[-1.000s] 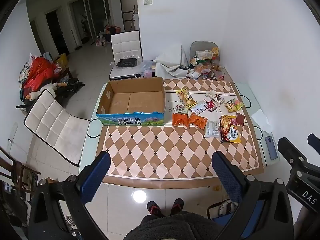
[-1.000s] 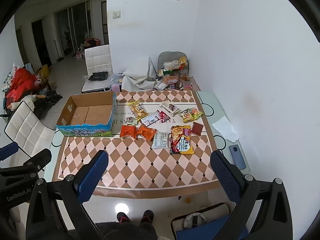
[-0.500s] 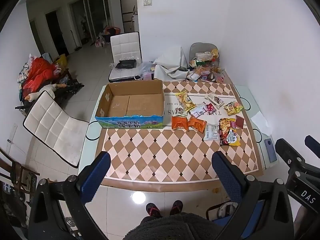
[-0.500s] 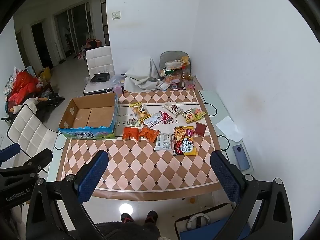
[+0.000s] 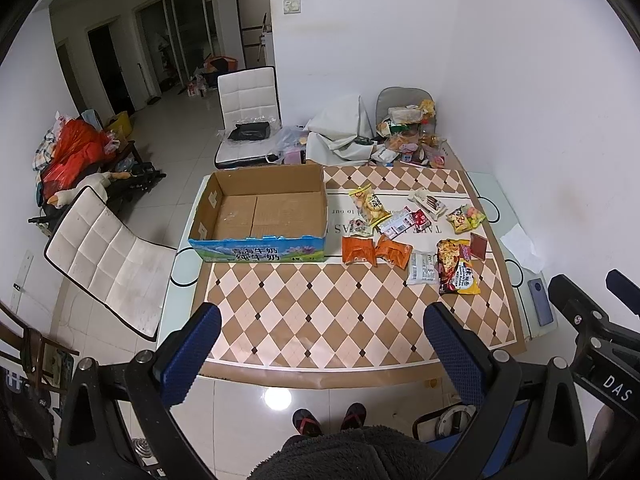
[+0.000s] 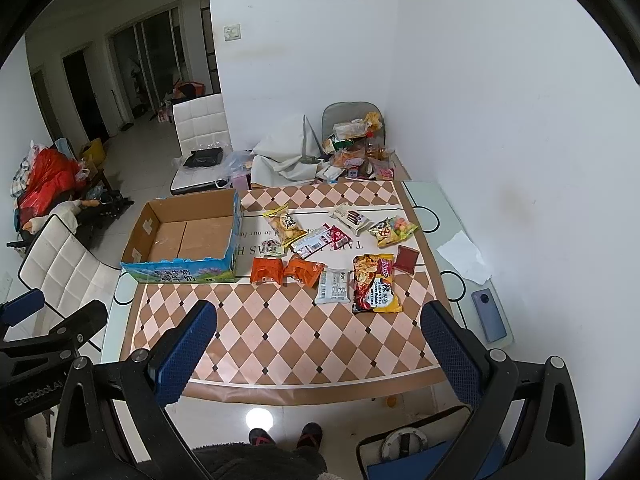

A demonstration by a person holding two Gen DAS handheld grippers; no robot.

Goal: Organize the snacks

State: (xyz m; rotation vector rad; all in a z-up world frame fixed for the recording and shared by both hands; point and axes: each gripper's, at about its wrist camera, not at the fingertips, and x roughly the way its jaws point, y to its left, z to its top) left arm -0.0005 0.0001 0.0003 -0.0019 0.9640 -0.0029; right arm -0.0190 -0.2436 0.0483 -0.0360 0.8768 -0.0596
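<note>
An open, empty cardboard box (image 5: 260, 216) (image 6: 188, 236) stands at the table's far left. Several snack packets lie to its right: two orange packets (image 5: 374, 251) (image 6: 286, 271), a white packet (image 5: 421, 267) (image 6: 333, 285), a large red-yellow noodle bag (image 5: 456, 272) (image 6: 374, 289), a yellow chips bag (image 5: 368, 205) (image 6: 284, 222) and a small candy bag (image 5: 466, 218) (image 6: 394, 230). My left gripper (image 5: 320, 332) is open and empty, high above the table's near edge. My right gripper (image 6: 318, 332) is open and empty beside it.
The checkered table (image 5: 320, 304) stands against the white wall on the right. A phone (image 6: 491, 316) and a white tissue (image 6: 464, 256) lie on its right edge. White chairs (image 5: 108, 256) stand left and behind. A pile of clutter (image 5: 408, 132) sits at the far end.
Both grippers have drawn back and up a little, so the table looks slightly smaller and further away. Nothing on the table has moved.
</note>
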